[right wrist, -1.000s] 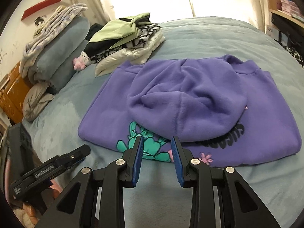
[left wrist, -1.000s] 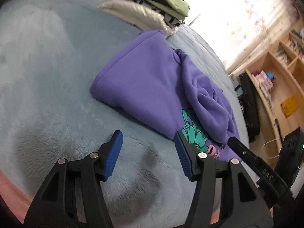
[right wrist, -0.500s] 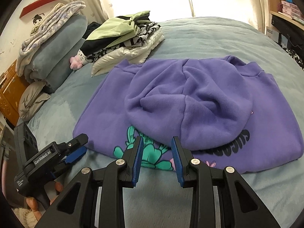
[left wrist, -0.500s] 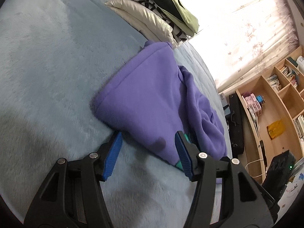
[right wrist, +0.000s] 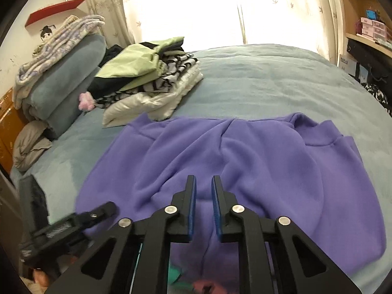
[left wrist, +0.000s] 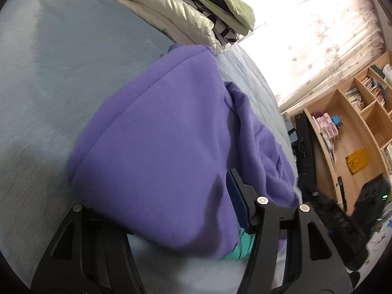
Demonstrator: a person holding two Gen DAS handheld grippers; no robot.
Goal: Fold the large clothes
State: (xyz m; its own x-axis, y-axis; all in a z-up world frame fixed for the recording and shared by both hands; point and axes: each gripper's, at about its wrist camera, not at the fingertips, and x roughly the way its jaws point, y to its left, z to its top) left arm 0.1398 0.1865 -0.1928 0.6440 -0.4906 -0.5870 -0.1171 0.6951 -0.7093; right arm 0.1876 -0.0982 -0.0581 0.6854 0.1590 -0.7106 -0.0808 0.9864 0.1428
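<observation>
A purple sweatshirt (right wrist: 257, 161) lies part-folded on the grey-blue bed (right wrist: 257, 78), sleeves bunched over its middle; a teal print peeks out at its near hem. In the left wrist view the sweatshirt (left wrist: 159, 134) fills the centre. My left gripper (left wrist: 181, 203) is open and straddles its near corner: the cloth covers the left finger, and the right blue pad (left wrist: 236, 201) shows beside it. My right gripper (right wrist: 203, 196) is open with a narrow gap, low over the sweatshirt's near edge. The left gripper also shows in the right wrist view (right wrist: 107, 208).
A stack of folded clothes (right wrist: 149, 78), green on top and cream at the bottom, lies just beyond the sweatshirt. Rolled blankets (right wrist: 61, 78) are piled at the far left. Wooden shelves (left wrist: 355, 127) stand right of the bed.
Both grippers moved forward to the sweatshirt's near edge. The left gripper's fingers went from the bare bed to around the near corner. The right gripper now hovers over the hem.
</observation>
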